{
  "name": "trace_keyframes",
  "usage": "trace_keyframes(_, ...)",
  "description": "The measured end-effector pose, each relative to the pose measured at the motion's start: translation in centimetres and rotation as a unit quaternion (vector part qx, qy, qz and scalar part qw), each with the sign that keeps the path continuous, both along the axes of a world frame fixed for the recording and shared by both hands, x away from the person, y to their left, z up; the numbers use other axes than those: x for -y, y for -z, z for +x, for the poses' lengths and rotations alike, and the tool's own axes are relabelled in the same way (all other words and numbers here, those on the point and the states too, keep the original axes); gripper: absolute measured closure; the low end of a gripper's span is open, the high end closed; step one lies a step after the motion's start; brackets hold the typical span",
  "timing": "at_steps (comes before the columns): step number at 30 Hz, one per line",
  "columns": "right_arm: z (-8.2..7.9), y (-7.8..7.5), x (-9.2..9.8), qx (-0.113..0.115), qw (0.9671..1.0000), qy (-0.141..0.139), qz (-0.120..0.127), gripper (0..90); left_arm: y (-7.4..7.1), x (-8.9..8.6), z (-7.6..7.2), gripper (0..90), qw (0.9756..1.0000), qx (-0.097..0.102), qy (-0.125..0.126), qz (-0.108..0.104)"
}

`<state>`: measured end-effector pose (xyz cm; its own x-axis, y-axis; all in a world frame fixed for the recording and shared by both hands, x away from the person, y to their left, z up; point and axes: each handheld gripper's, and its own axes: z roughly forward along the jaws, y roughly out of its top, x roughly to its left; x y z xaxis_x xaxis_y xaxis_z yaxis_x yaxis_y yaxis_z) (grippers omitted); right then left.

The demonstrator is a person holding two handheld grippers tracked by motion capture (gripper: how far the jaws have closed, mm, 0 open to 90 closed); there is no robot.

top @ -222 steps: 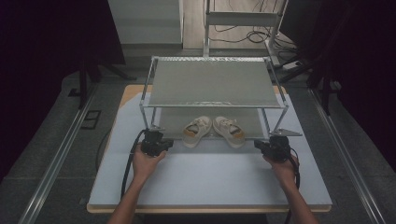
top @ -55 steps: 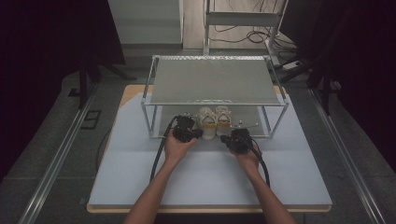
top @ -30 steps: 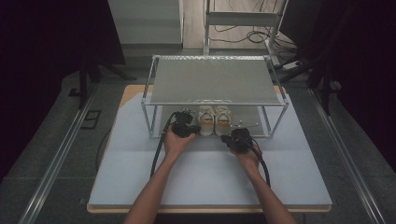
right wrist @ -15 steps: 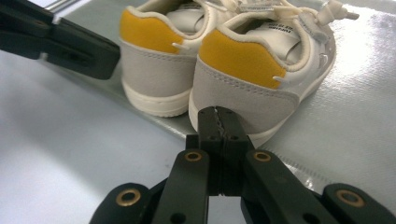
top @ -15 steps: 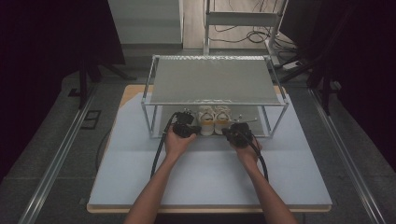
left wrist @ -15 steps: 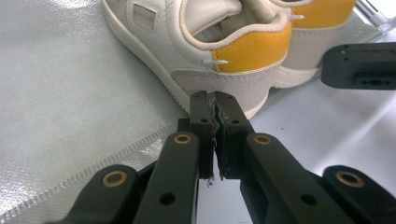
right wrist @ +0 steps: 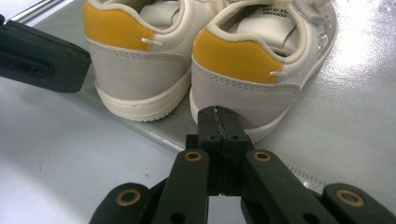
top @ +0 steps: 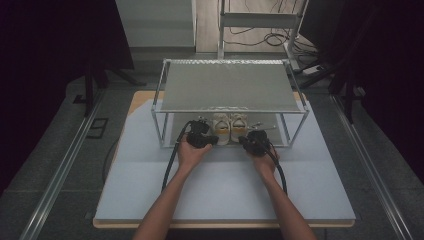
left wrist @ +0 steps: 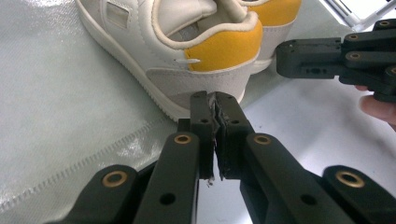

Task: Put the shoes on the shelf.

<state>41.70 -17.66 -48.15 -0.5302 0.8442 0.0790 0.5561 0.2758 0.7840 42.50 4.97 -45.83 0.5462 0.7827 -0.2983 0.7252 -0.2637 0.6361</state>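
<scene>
Two small cream shoes with yellow heel tabs stand side by side, heels toward me, under the metal rack [top: 165,107]. The left shoe [top: 221,129] [left wrist: 187,51] has my left gripper [top: 206,138] [left wrist: 214,100] right at its heel, jaws shut with nothing between them. At the heel of the right shoe [top: 239,124] [right wrist: 252,60] sits my right gripper [top: 248,142] [right wrist: 218,116], also shut and empty. Whether either tip touches its shoe I cannot tell. The right gripper view also has the left shoe [right wrist: 140,51] beside the left gripper [right wrist: 42,56].
The rack's top shelf [top: 227,86] covers the shoes from above, and its thin front legs [top: 161,131] stand either side of my hands. The shoes rest on a silvery sheet [left wrist: 56,93] that ends at the white tabletop [top: 225,190]. Cables trail back along both forearms.
The shoes, splayed apart at first, now stand together and parallel. Both hands came in from the rack's outer legs to the heels; in the last second the right gripper edged toward its shoe.
</scene>
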Motion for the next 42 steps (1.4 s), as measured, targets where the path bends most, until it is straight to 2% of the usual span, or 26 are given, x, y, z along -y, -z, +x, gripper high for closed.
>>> trace_keyframes(2,0.0,0.0,0.0,0.000,1.0000,0.000,0.001,89.1,-0.1,0.4,0.0,87.3,0.9998,-0.012,-0.012,-0.007)
trace_keyframes(3,0.0,-0.1,0.1,0.000,1.0000,-0.002,0.001,89.0,-0.1,0.5,0.1,87.3,0.9999,-0.005,-0.013,-0.001)
trace_keyframes(6,0.0,0.0,0.1,-0.005,1.0000,-0.004,0.003,89.0,-0.2,0.7,0.3,87.3,1.0000,-0.003,-0.006,-0.001)
trace_keyframes(7,0.1,0.1,0.2,-0.007,0.9999,-0.005,0.005,89.0,-0.2,1.2,0.0,87.3,0.9991,-0.019,-0.035,-0.015)
trace_keyframes(8,0.1,0.1,0.2,-0.010,0.9999,-0.004,0.008,89.0,-0.2,1.3,0.0,87.2,0.9990,-0.017,-0.040,-0.011)
trace_keyframes(9,0.1,0.1,0.3,-0.012,0.9999,-0.003,0.010,89.0,-0.1,1.0,0.3,87.1,0.9997,-0.003,-0.025,0.006)
trace_keyframes(10,0.2,0.2,0.3,-0.013,0.9998,-0.003,0.012,89.1,0.1,1.0,0.5,86.8,0.9998,-0.005,-0.020,0.008)
trace_keyframes(11,0.1,0.2,0.3,-0.014,0.9998,-0.004,0.011,89.0,0.3,-0.1,1.8,86.9,0.9960,0.052,0.053,0.048)
trace_keyframes(12,0.1,0.2,0.3,-0.015,0.9998,-0.004,0.011,89.0,0.3,0.3,1.3,86.9,0.9984,0.035,0.012,0.042)
trace_keyframes(13,0.1,0.2,0.2,-0.015,0.9998,-0.005,0.012,89.0,0.3,0.6,1.0,86.7,0.9993,0.022,0.001,0.029)
trace_keyframes(14,0.1,0.2,0.2,-0.015,0.9998,-0.005,0.011,89.0,0.2,1.1,0.4,86.3,0.9994,-0.002,-0.034,0.008)
trace_keyframes(18,0.0,0.2,0.2,-0.015,0.9998,-0.006,0.009,89.0,0.3,0.8,0.2,84.2,0.9994,0.005,-0.032,0.012)
trace_keyframes(20,-0.4,-0.1,0.4,-0.012,0.9998,-0.008,0.013,89.0,0.3,0.0,0.0,84.0,0.9993,0.024,-0.004,0.027)
trace_keyframes(22,-0.7,-0.4,0.7,-0.009,0.9997,-0.013,0.017,88.7,0.3,-0.4,-0.3,83.1,0.9990,0.037,0.001,0.025)
trace_keyframes(23,-0.7,-0.4,0.7,-0.009,0.9997,-0.013,0.017,88.7,0.3,-0.4,-0.3,82.2,0.9990,0.037,0.001,0.025)
trace_keyframes(28,-1.6,-1.1,1.3,-0.003,0.9993,-0.025,0.026,83.1,-0.2,-1.5,-1.5,75.3,0.9981,0.057,0.016,0.019)
trace_keyframes(29,-2.2,-1.3,1.6,0.004,0.9991,-0.033,0.027,78.3,-0.4,-1.8,-1.8,69.1,0.9980,0.058,0.019,0.015)
trace_keyframes(30,-2.2,-1.3,1.6,0.004,0.9991,-0.033,0.027,78.3,-0.5,-1.9,-2.3,69.1,0.9986,0.051,0.011,0.006)
trace_keyframes(31,-2.8,-1.3,1.7,0.010,0.9989,-0.040,0.024,71.9,-0.6,-2.1,-2.6,61.3,0.9986,0.052,0.012,0.007)
trace_keyframes(32,-3.1,-1.3,1.8,0.011,0.9988,-0.043,0.022,67.7,-0.7,-2.2,-3.1,59.4,0.9989,0.047,0.000,0.003)
trace_keyframes(33,-3.1,-1.3,1.8,0.011,0.9988,-0.043,0.022,67.7,-0.7,-2.4,-3.5,59.4,0.9986,0.052,0.001,0.006)
trace_keyframes(34,-3.8,-1.3,2.1,0.015,0.9986,-0.049,0.016,63.5,-0.8,-3.0,-4.4,54.9,0.9983,0.059,0.002,0.004)
trace_keyframes(35,-4.1,-1.3,2.2,0.016,0.9984,-0.052,0.017,60.9,-0.8,-3.0,-4.4,52.4,0.9983,0.059,0.002,0.004)
trace_keyframes(37,-4.8,-1.2,2.6,0.012,0.9980,-0.060,0.017,54.7,-0.7,-3.9,-5.8,48.9,0.9976,0.069,0.002,0.007)
trace_keyframes(41,-6.4,-1.1,3.7,0.017,0.9976,-0.064,0.020,49.0,-0.1,-5.3,-7.6,42.9,0.9971,0.075,0.003,0.013)
trace_keyframes(42,-6.7,-1.1,4.0,0.015,0.9976,-0.064,0.022,48.0,-0.1,-5.3,-7.6,41.9,0.9971,0.075,0.003,0.013)
